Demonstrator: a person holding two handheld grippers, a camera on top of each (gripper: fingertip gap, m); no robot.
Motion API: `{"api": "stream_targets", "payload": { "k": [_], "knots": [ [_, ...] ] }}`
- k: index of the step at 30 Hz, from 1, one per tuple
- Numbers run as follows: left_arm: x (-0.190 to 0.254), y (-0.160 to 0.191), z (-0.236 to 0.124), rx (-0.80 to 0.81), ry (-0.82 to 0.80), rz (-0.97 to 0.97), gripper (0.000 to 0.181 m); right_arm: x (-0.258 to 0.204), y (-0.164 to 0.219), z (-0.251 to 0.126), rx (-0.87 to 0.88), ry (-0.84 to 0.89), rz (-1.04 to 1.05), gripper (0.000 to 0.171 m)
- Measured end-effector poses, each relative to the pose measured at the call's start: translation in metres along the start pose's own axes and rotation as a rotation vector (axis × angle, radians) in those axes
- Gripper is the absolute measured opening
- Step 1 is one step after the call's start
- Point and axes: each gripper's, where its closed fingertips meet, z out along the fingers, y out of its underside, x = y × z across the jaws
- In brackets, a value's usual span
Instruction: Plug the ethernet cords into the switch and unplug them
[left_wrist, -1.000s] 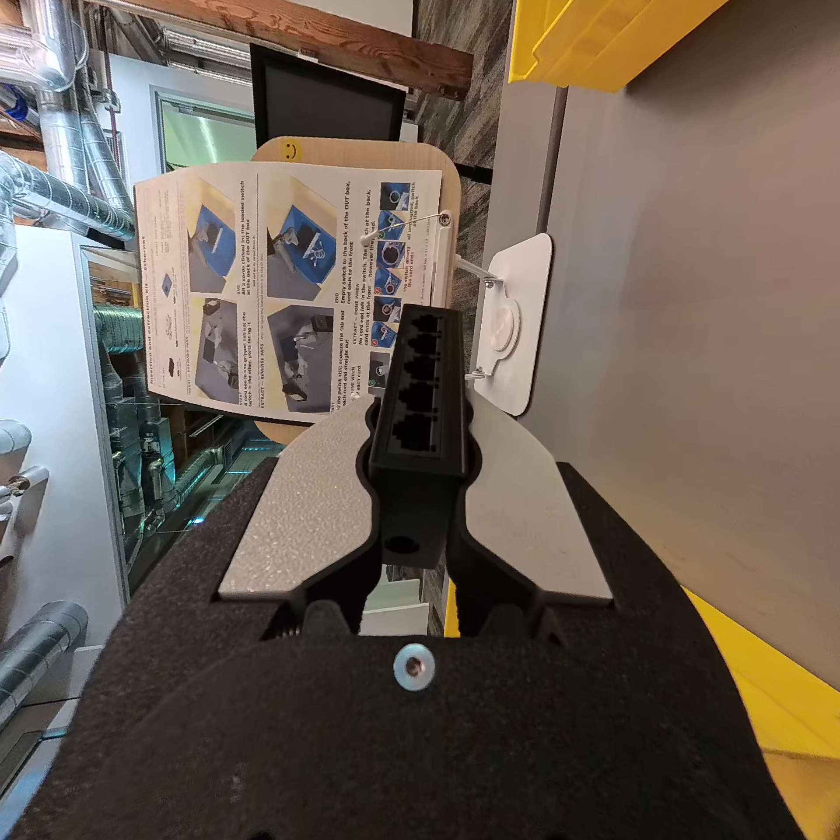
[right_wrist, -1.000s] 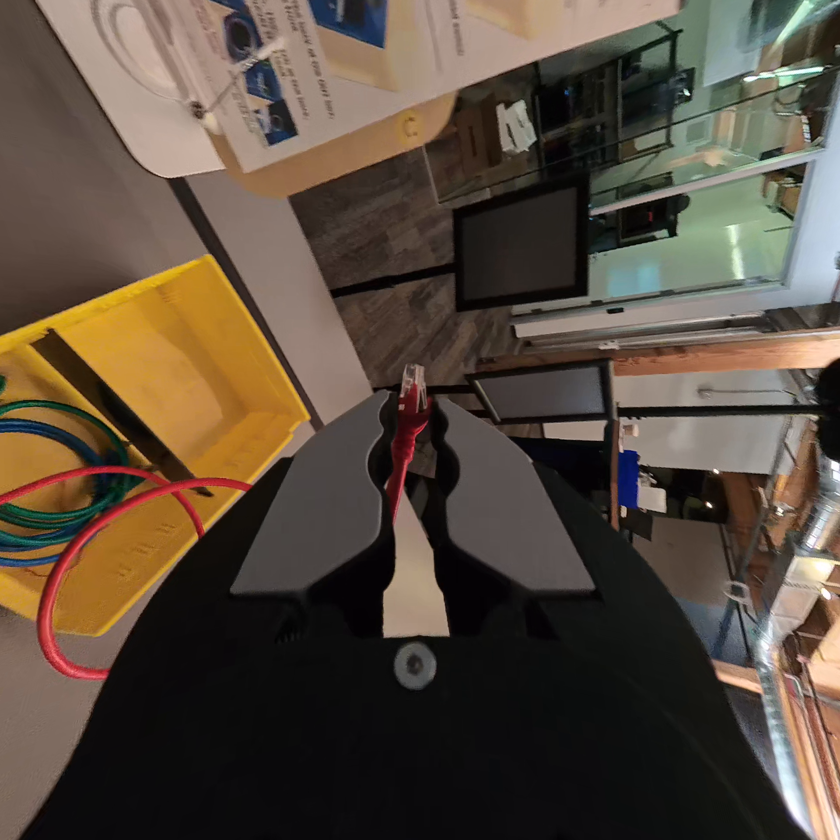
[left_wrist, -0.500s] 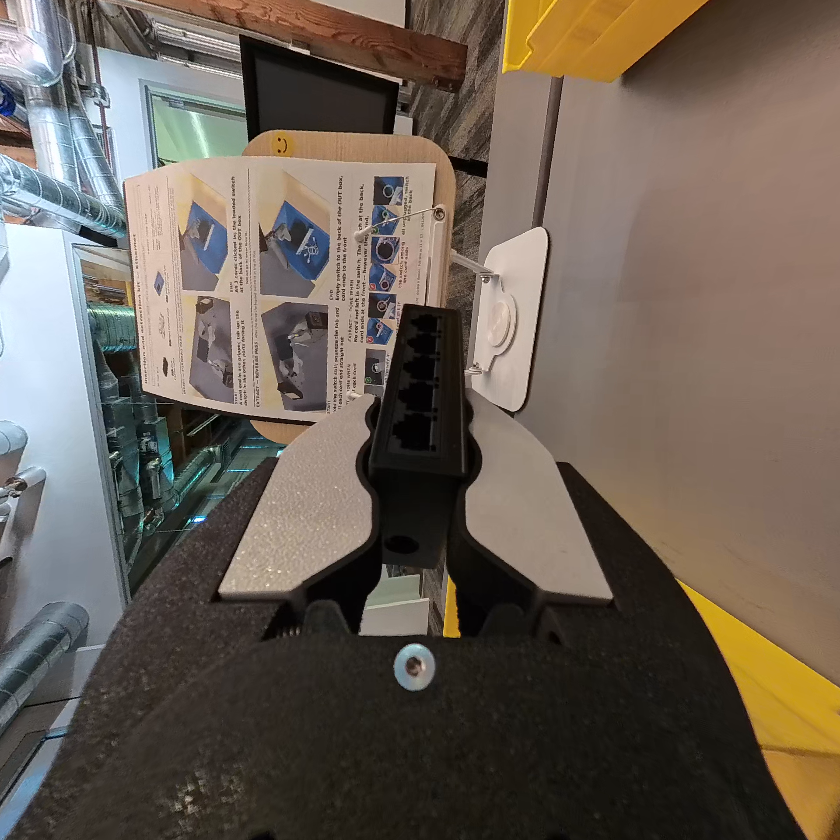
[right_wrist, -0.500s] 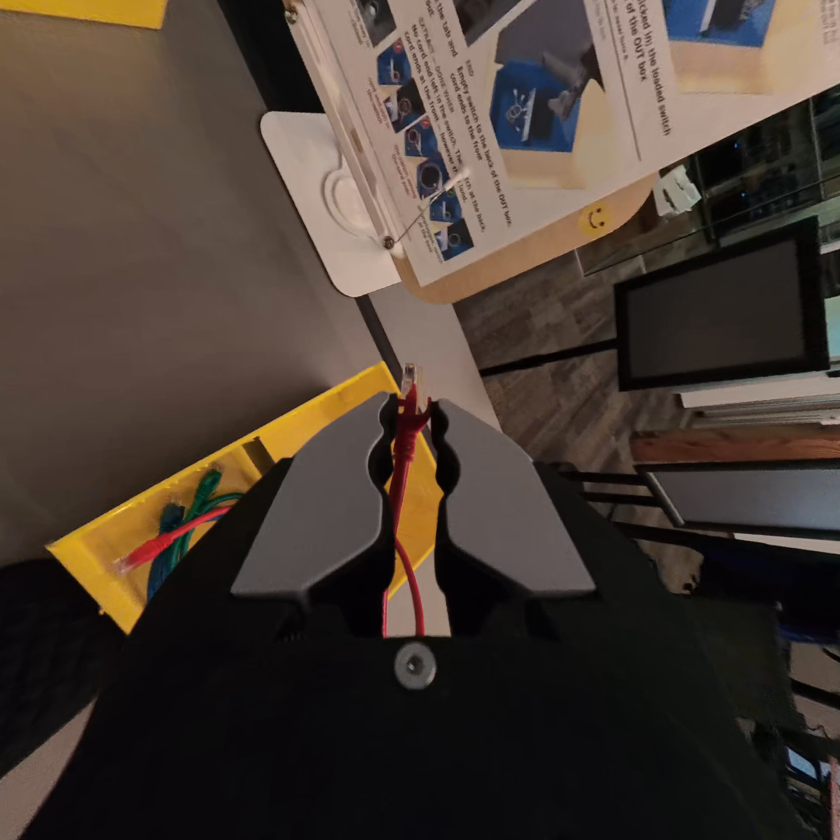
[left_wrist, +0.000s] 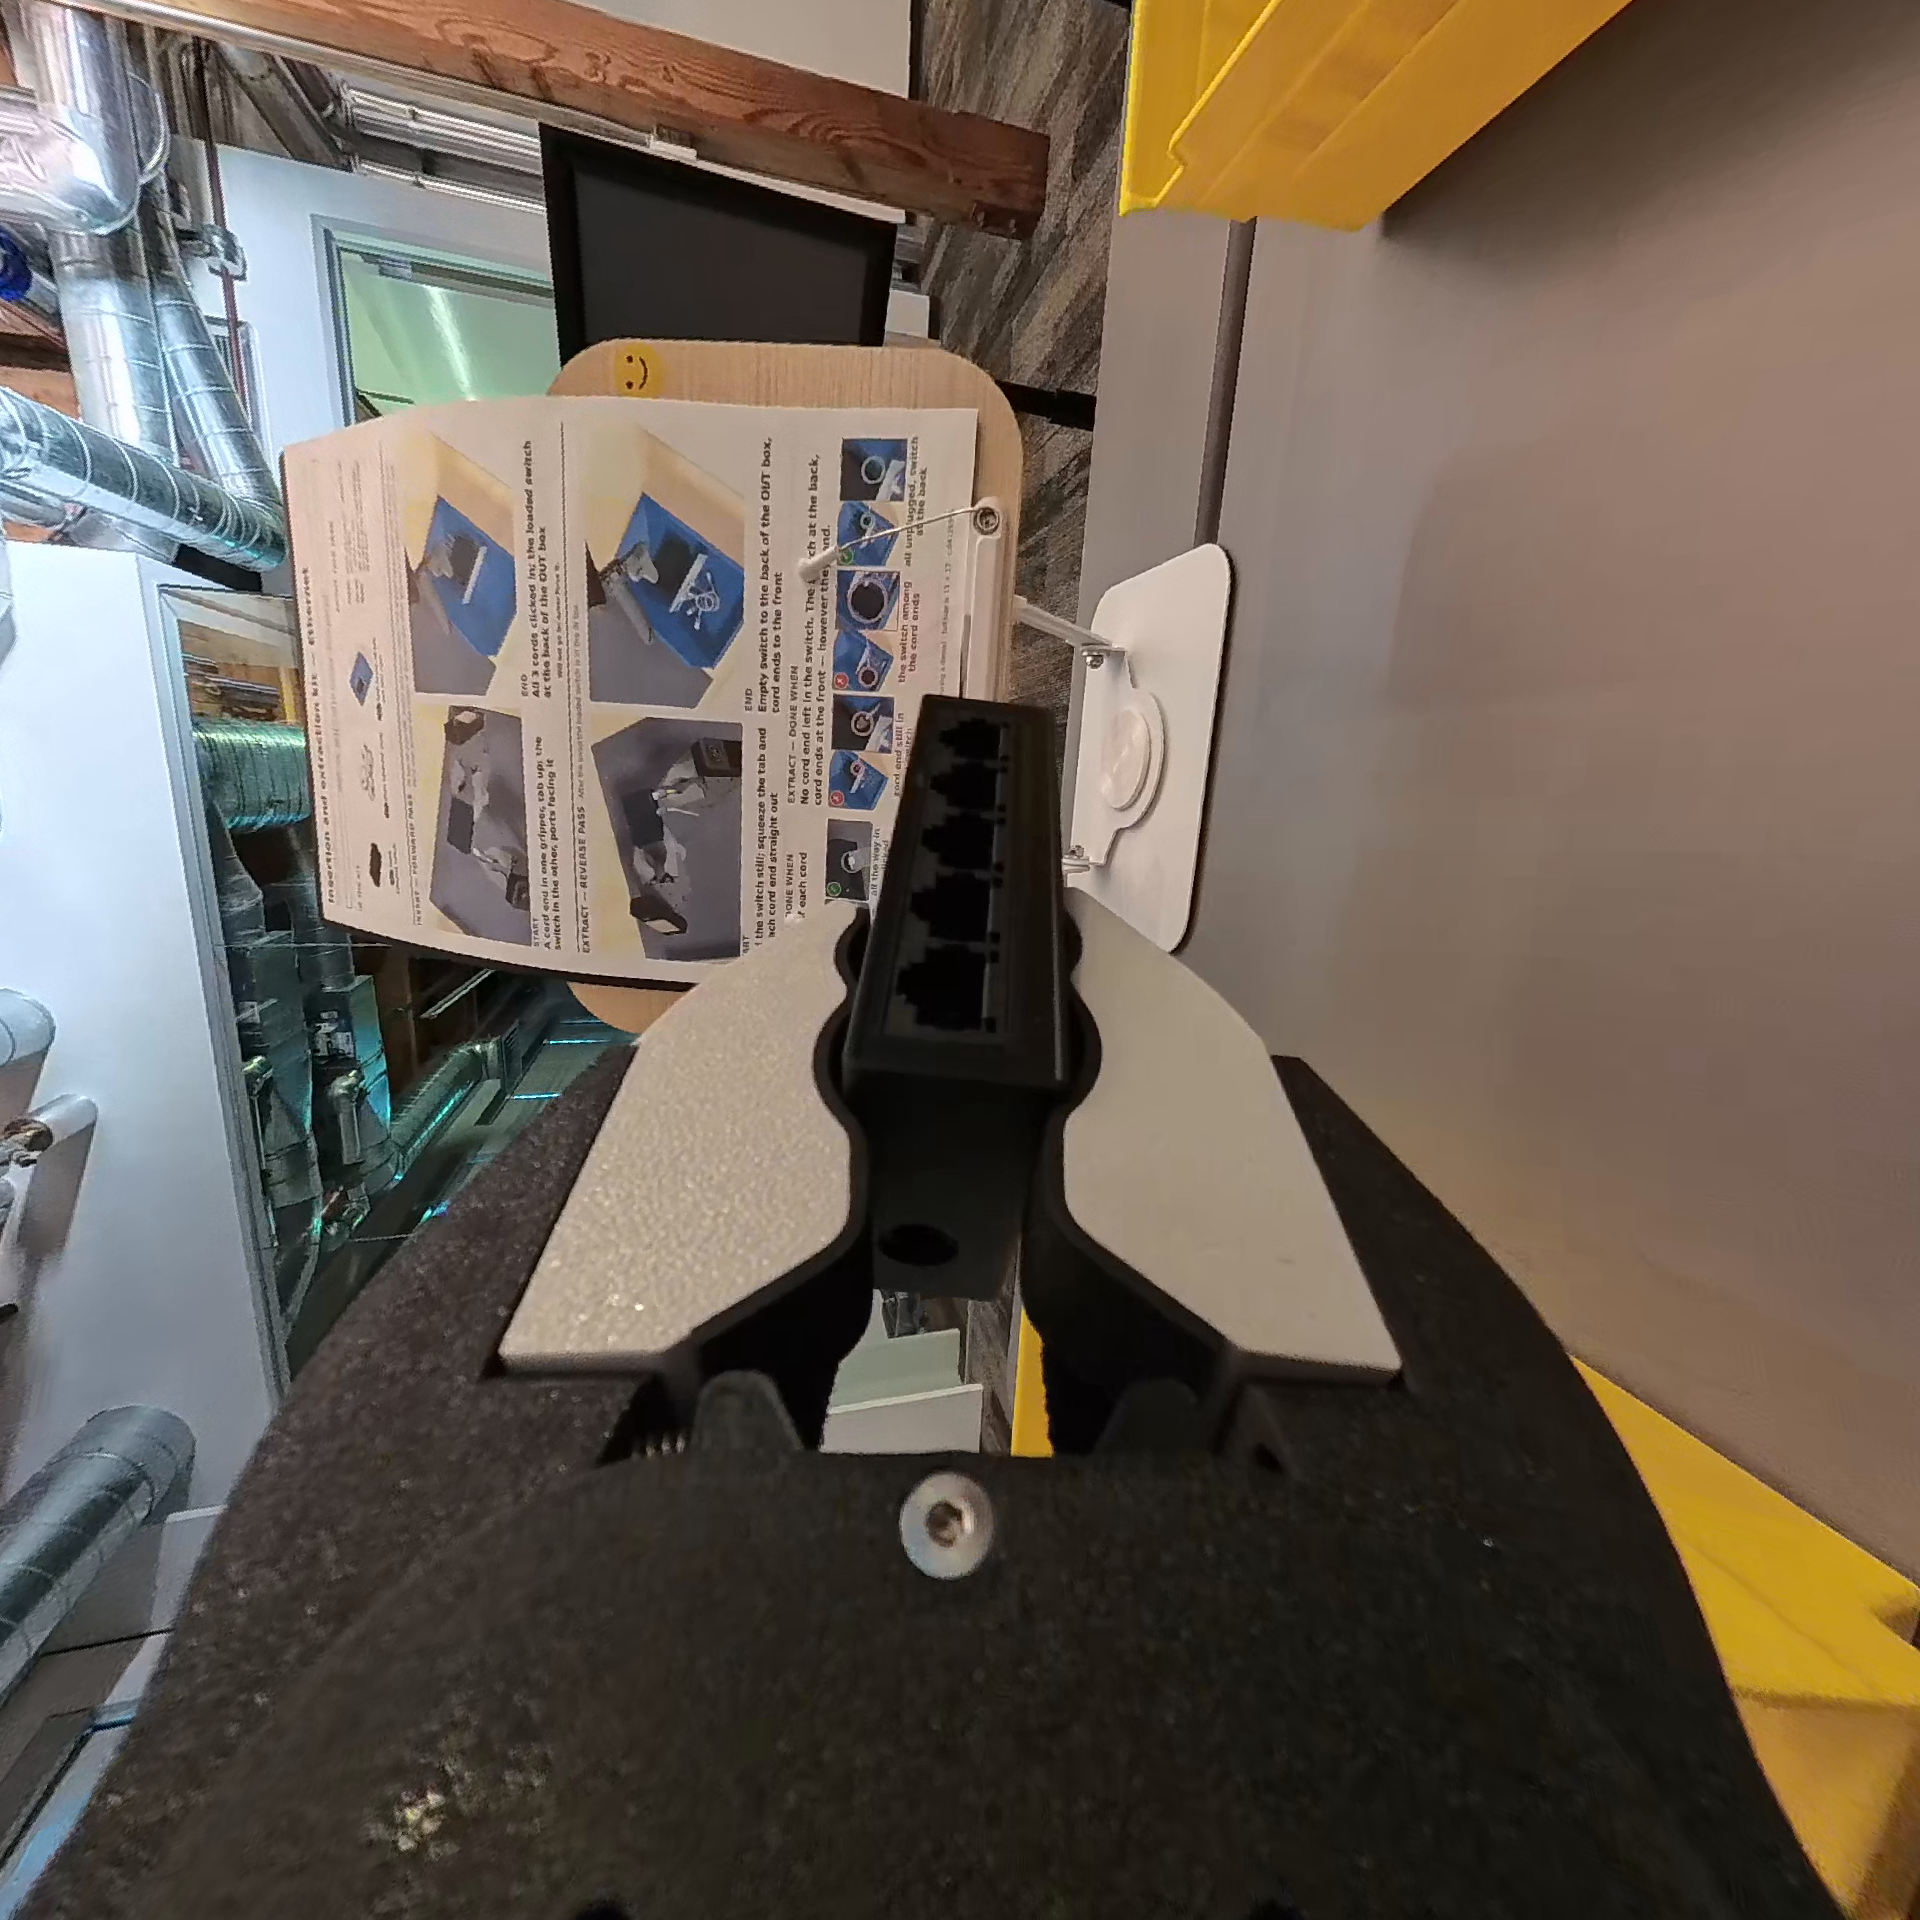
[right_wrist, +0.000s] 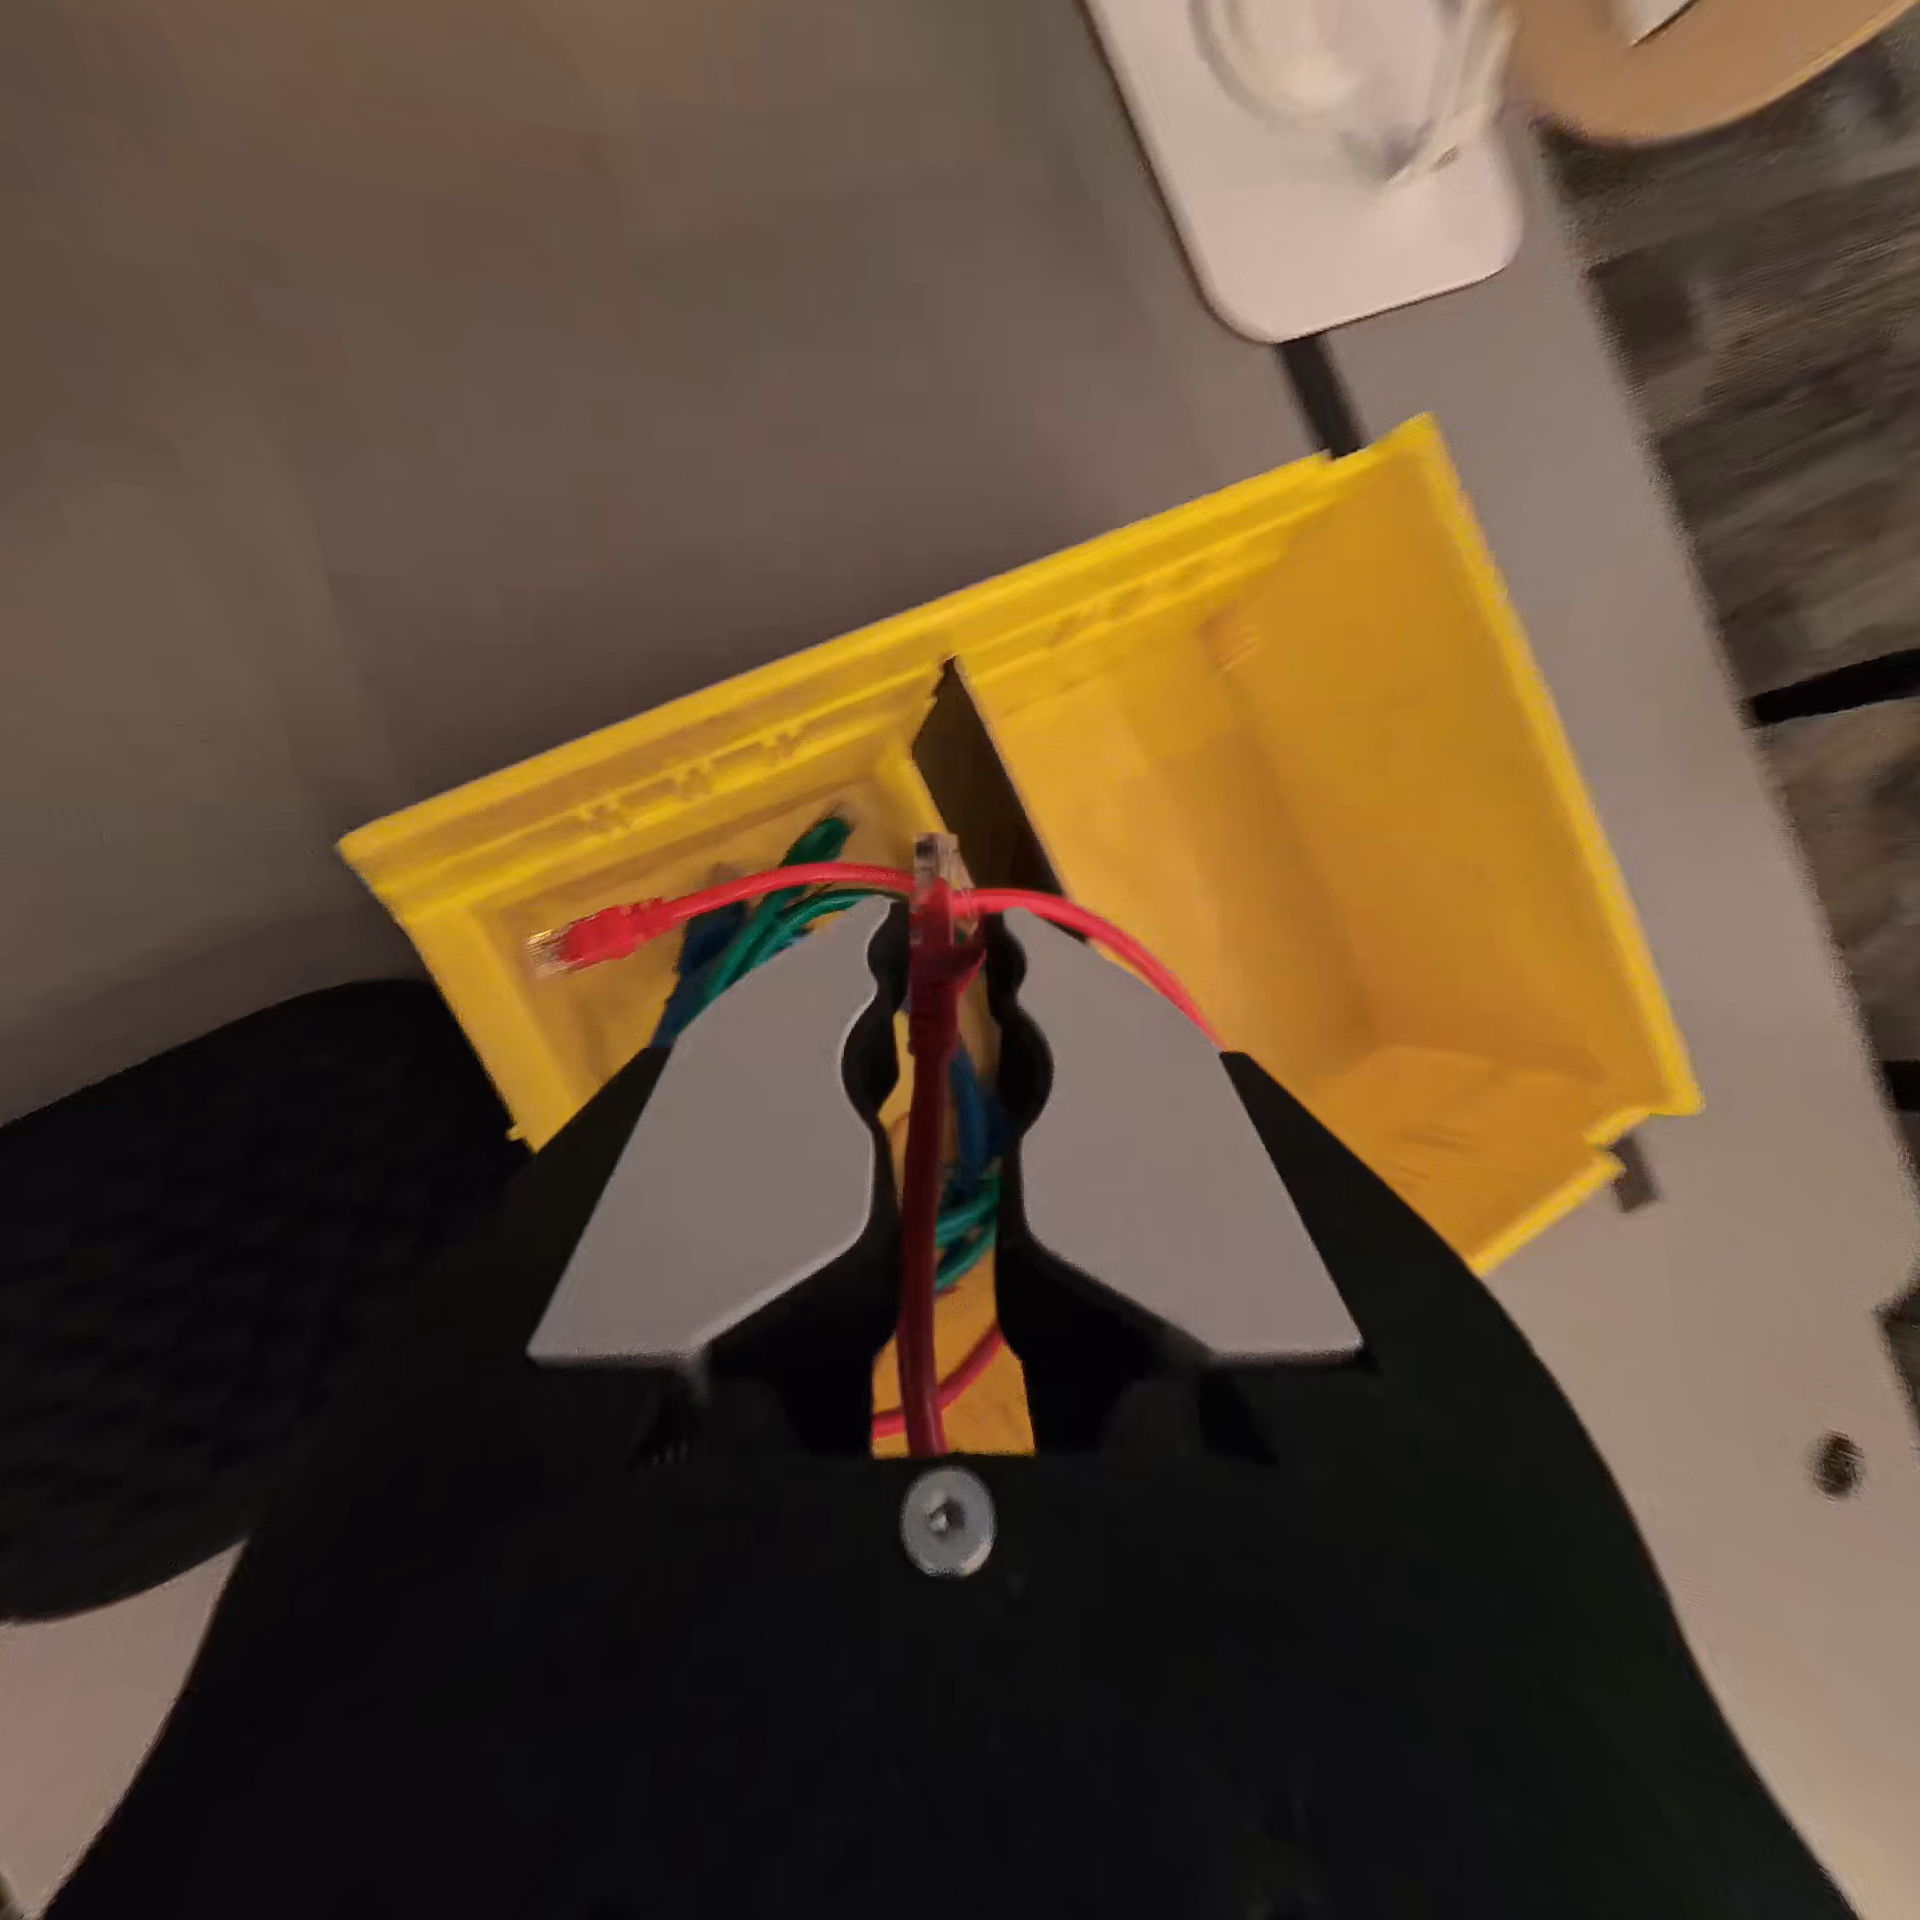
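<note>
My left gripper (left_wrist: 956, 935) is shut on a black ethernet switch (left_wrist: 961, 894), held in the air with its row of empty ports facing the camera. My right gripper (right_wrist: 940, 920) is shut on a red ethernet cord (right_wrist: 930, 1091); its clear plug (right_wrist: 935, 860) sticks out past the fingertips. The cord's other red plug (right_wrist: 603, 935) lies in the yellow bin (right_wrist: 1351, 883) below, beside green cords (right_wrist: 800, 904) and blue cords (right_wrist: 707, 945). No cord is in the switch.
The bin has a divider; its right compartment holds nothing visible. A white stand base (left_wrist: 1153, 748) carries a board with an instruction sheet (left_wrist: 623, 686) on the grey table (left_wrist: 1558, 727). Further yellow bins (left_wrist: 1330, 94) sit at the table's edges. A black padded shape (right_wrist: 208, 1247) lies left. The grippers' ends are close to 30 cm from one another. My left tips are about 40 cm from the black padded shape (right_wrist: 208, 1247), my right tips only 20 cm.
My right gripper has swung down and round with the red cord, from facing the room and sheet to facing the yellow bin. The left gripper and switch have stayed almost still.
</note>
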Motion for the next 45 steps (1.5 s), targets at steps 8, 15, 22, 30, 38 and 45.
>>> {"api": "stream_targets", "payload": {
  "k": [8,15,22,30,38,45],
  "knots": [
    [0.008,-0.002,0.005,-0.01,0.021,0.023,0.031,-0.048,0.01,0.05,-0.075,-0.213,0.025,0.016],
    [0.008,-0.002,0.003,-0.013,0.022,0.025,0.031,-0.047,0.014,0.06,-0.17,-0.158,0.027,0.027],
    [0.004,-0.002,0.0,0.028,0.045,-0.043,0.031,-0.034,-0.023,0.001,-0.012,-0.064,0.007,0.039],
    [-0.007,-0.004,-0.011,0.18,0.154,-0.271,0.031,-0.036,-0.079,-0.039,0.199,0.102,-0.114,0.04],
    [-0.006,-0.016,-0.036,0.385,0.387,-0.473,0.031,-0.113,-0.216,-0.013,0.644,0.351,-0.501,0.039],
    [0.019,-0.028,-0.043,0.425,0.515,-0.399,0.031,-0.158,-0.258,0.032,0.662,0.199,-0.628,0.03]
  ]
}}
